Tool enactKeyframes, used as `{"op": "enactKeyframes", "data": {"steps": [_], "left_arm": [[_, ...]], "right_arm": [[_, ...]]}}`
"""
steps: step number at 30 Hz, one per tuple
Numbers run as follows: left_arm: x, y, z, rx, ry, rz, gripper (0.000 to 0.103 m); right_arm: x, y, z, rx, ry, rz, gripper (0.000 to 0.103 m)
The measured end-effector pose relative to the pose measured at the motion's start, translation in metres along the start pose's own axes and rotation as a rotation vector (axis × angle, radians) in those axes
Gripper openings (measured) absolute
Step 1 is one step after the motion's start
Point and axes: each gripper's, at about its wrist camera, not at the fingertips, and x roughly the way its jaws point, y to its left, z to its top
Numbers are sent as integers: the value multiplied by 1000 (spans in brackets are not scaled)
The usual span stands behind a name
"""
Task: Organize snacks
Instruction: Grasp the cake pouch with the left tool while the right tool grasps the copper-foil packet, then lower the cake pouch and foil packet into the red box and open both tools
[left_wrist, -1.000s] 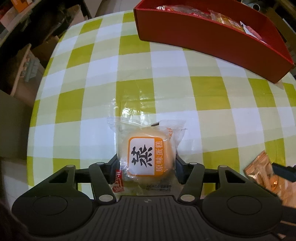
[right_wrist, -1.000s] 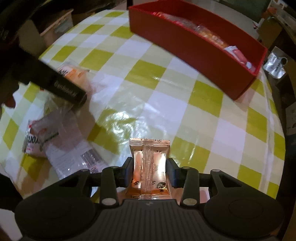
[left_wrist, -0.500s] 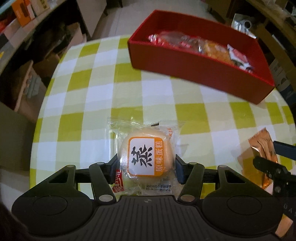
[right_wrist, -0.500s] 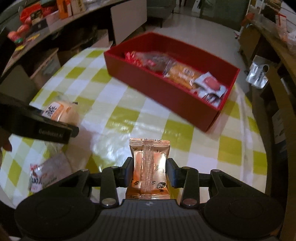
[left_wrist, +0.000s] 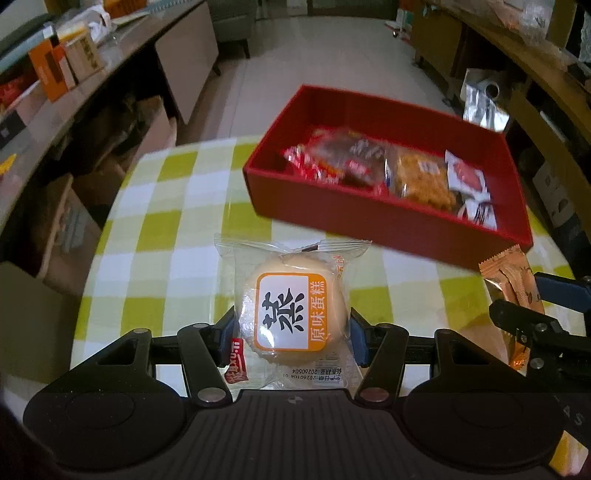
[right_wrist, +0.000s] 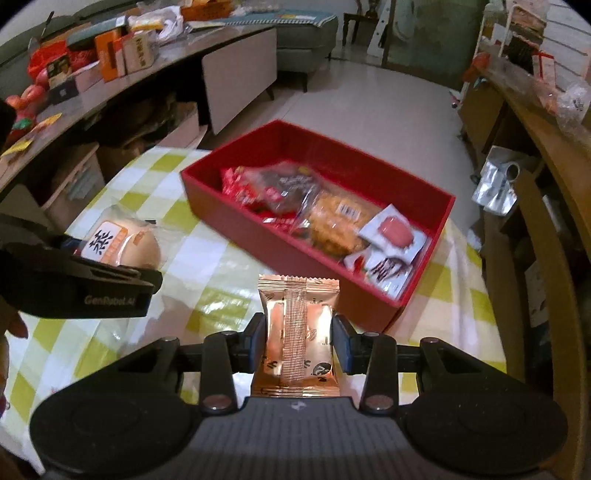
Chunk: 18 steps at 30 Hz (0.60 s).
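Two snacks | cake (left_wrist: 291, 317) clamped in left hand-held gripper (left_wrist: 291, 334) | wafer (right_wrist: 298, 332) in right hand-held gripper (right_wrist: 298, 341)

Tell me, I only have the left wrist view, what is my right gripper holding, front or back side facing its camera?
Observer: The right gripper is shut on the copper foil packet; its back seam faces the camera.
Operator: Is there any free space in the red box's near right corner?
Observer: The right wrist view shows the red box with white sachets filling that corner; the far side along the back wall is bare.
Operator: How does my cake look from over there?
Observer: The steamed cake packet sits pinched in the left gripper, label up, clear of the checked tablecloth.
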Motion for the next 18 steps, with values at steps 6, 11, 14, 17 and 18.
{"op": "enactKeyframes", "data": {"steps": [6, 11, 14, 17, 18], "left_arm": [[-2, -8, 21, -11, -53, 11, 65], [5, -16, 38, -17, -67, 15, 65], [11, -21, 47, -17, -73, 23, 65], [15, -26, 55, -19, -84, 25, 65], [17, -28, 58, -18, -87, 27, 65]], "right_arm": [[9, -16, 20, 34, -29, -18, 49], [17, -27, 34, 52, -45, -26, 49], [22, -33, 43, 63, -55, -28, 49], [28, -37, 50, 63, -60, -33, 49], [29, -38, 52, 63, -61, -37, 49]]}}
